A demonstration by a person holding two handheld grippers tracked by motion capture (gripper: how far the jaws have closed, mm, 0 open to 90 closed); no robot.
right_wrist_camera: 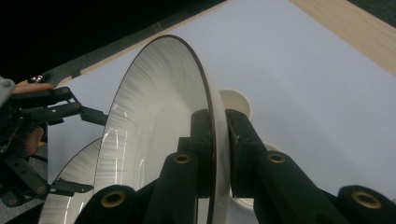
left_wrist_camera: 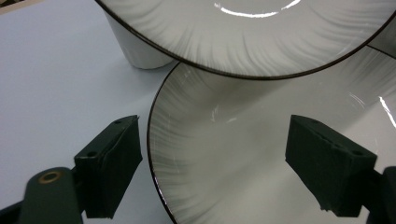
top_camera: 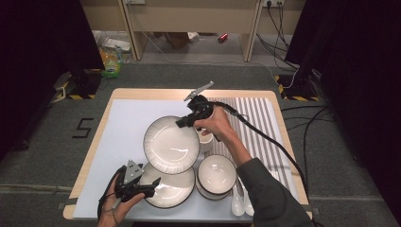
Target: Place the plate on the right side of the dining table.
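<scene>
The right gripper (top_camera: pixel 182 123) is clamping its fingers (right_wrist_camera: pixel 201 140) on the rim of the upper plate (top_camera: pixel 170 144), one pad on each face of the edge, and is holding that plate tilted above the counter (top_camera: pixel 127 113). The upper plate is hanging partly over the lower plate (top_camera: pixel 172 187), which is lying flat on the counter just beside the stacked bowls (top_camera: pixel 216 176). A white cup (top_camera: pixel 206 142) is standing behind the bowls, just under the right hand (top_camera: pixel 215 124). Two white spoons (top_camera: pixel 240 201) are lying near the bowls at the counter's near edge. The left gripper (top_camera: pixel 153 184) is hovering at the lower plate's left rim, its fingers (left_wrist_camera: pixel 112 158) standing wide apart and pressing on nothing.
</scene>
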